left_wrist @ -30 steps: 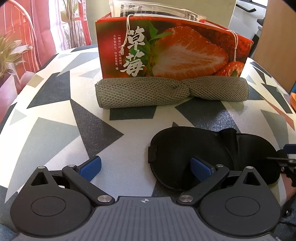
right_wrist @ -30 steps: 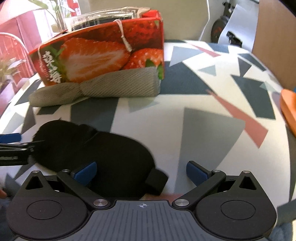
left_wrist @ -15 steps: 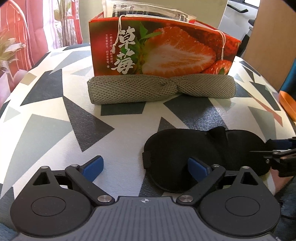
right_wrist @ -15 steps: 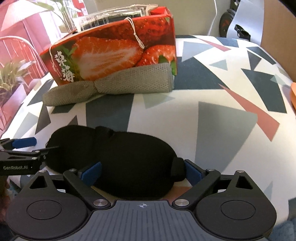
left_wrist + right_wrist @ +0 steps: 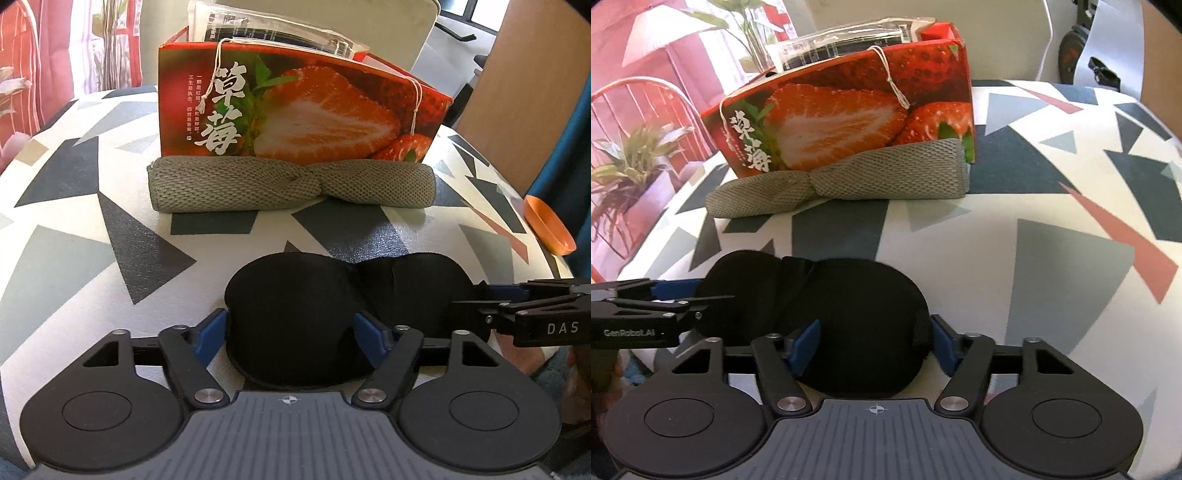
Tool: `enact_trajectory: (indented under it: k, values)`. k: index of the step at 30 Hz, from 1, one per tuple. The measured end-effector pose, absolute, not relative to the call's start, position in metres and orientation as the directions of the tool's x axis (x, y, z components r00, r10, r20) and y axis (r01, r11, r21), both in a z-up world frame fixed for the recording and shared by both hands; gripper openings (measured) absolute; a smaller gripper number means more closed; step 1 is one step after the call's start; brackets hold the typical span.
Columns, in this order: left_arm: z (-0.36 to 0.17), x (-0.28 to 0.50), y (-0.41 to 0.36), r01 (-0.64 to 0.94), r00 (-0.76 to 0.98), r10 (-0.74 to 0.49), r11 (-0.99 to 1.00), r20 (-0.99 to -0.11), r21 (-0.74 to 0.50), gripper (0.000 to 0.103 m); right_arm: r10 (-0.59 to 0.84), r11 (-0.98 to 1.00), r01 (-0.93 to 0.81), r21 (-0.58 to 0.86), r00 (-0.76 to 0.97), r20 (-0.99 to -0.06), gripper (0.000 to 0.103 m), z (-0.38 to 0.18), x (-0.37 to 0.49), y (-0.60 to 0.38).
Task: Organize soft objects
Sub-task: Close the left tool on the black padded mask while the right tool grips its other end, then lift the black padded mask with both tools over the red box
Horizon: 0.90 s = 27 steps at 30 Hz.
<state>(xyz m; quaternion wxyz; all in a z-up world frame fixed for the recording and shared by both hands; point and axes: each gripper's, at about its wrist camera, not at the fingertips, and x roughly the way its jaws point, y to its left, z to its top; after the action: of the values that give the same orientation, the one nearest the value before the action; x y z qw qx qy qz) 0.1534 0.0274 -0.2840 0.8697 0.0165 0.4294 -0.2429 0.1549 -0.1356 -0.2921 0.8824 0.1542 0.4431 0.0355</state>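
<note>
A black sleep mask (image 5: 332, 291) lies near the front edge of the patterned table; it also shows in the right wrist view (image 5: 827, 306). My left gripper (image 5: 293, 334) has its blue pads on either side of the mask's left cup, touching it. My right gripper (image 5: 873, 341) likewise straddles the mask's right cup, pads touching. A rolled grey mesh cloth (image 5: 291, 182) lies further back against a red strawberry box (image 5: 295, 118); the cloth (image 5: 842, 182) and the box (image 5: 849, 118) also show in the right wrist view.
The box holds clear plastic packets (image 5: 273, 31). An orange dish (image 5: 548, 230) sits at the table's right edge. The table (image 5: 1052, 206) has a triangle-pattern cover. A red chair and plants (image 5: 631, 173) stand beyond the left side.
Both grippers moved in over the mask and narrowed from wide open until their pads touch its two cups. The mask bunched slightly toward its middle.
</note>
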Motion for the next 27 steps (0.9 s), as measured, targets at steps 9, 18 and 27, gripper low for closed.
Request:
enact_trajectory:
  k: [9, 18, 27]
  values:
    - [-0.277, 0.157, 0.044, 0.386, 0.542, -0.426, 0.892, -0.724, -0.236, 0.029, 0.227, 0.930, 0.078, 0.360, 0.648, -0.727, 0.038, -0.287, 0.149, -0.145]
    - [-0.266, 0.150, 0.047, 0.400, 0.593, -0.444, 0.887, -0.672, -0.232, 0.018, 0.245, 0.917, 0.059, 0.395, 0.697, -0.674, 0.031, -0.272, 0.144, -0.148]
    - [-0.253, 0.147, 0.052, 0.386, 0.647, -0.437, 0.895, -0.625, -0.225, 0.017, 0.291, 0.894, 0.038, 0.447, 0.709, -0.643, 0.030, -0.270, 0.144, -0.150]
